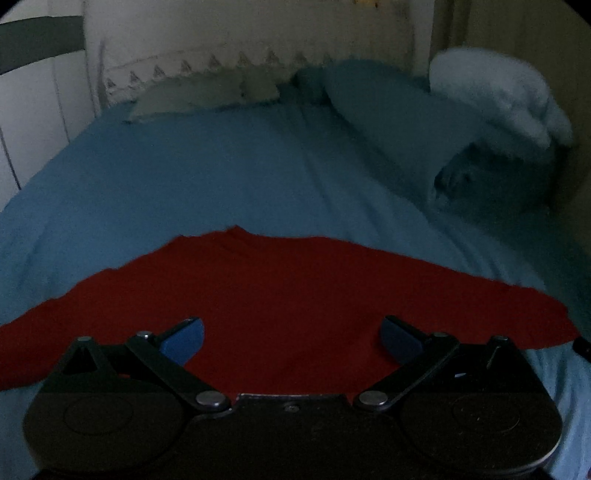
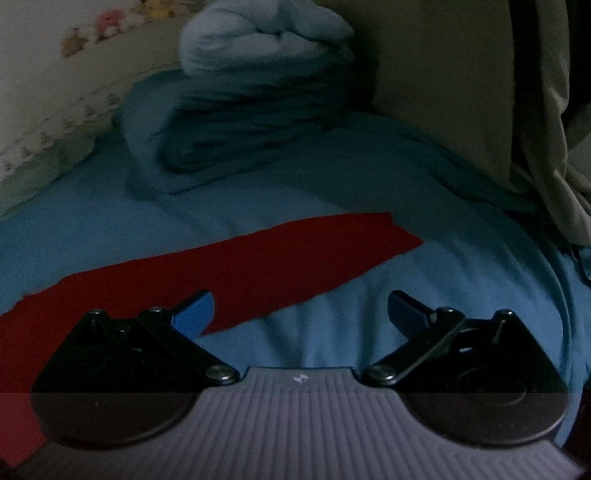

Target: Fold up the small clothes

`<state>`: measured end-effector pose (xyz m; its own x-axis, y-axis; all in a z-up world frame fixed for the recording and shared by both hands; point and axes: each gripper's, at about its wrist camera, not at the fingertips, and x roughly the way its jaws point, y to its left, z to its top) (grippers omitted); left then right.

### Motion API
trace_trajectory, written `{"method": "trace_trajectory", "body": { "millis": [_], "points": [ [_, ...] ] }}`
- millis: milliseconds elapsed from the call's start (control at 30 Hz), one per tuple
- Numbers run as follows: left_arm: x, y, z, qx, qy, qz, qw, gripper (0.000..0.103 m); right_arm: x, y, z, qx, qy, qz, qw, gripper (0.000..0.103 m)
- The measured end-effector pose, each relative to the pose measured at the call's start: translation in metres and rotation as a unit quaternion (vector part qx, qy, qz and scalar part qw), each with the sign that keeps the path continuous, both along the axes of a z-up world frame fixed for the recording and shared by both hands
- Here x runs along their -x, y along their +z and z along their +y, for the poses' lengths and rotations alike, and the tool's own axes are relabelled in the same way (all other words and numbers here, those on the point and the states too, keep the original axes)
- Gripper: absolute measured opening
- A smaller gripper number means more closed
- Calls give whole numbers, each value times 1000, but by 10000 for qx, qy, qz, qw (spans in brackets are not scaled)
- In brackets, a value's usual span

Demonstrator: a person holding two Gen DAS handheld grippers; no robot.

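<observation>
A small red garment [image 1: 280, 295] lies spread flat on the blue bed sheet [image 1: 177, 177]. My left gripper [image 1: 291, 339] is open, its blue pads wide apart just above the garment's near edge, holding nothing. In the right wrist view the red garment [image 2: 236, 266] stretches from lower left to a sleeve end at center right. My right gripper [image 2: 301, 314] is open and empty; its left fingertip [image 2: 195, 314] is over the garment's edge and its right one over bare sheet.
Blue pillows [image 1: 402, 122] and a pale folded blanket [image 1: 498, 92] are stacked at the head of the bed, also in the right wrist view [image 2: 258, 92]. A white patterned wall [image 1: 240, 33] stands behind. A beige curtain [image 2: 546, 129] hangs at right.
</observation>
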<state>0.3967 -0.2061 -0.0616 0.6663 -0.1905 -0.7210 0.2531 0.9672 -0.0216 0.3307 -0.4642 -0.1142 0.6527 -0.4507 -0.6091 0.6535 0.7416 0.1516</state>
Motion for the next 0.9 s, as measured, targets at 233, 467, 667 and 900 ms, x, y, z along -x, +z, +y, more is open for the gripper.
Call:
{"method": "trace_trajectory", "body": {
  "millis": [233, 467, 667, 900],
  "points": [
    [-62, -35, -40, -275, -83, 376, 9989, 103, -40, -46, -79, -111, -230, 278, 9993, 103],
    [-117, -76, -52, -267, 261, 765, 9964, 103, -58, -93, -142, -1026, -845, 206, 9909, 81],
    [-152, -115, -67, -447, 389, 1081, 9924, 100, -61, -97, -151, -1017, -1195, 80, 9876, 32],
    [-166, -144, -68, -682, 327, 1259, 9892, 103, -70, -57, -131, -856, -944, -148, 9917, 20]
  ]
}}
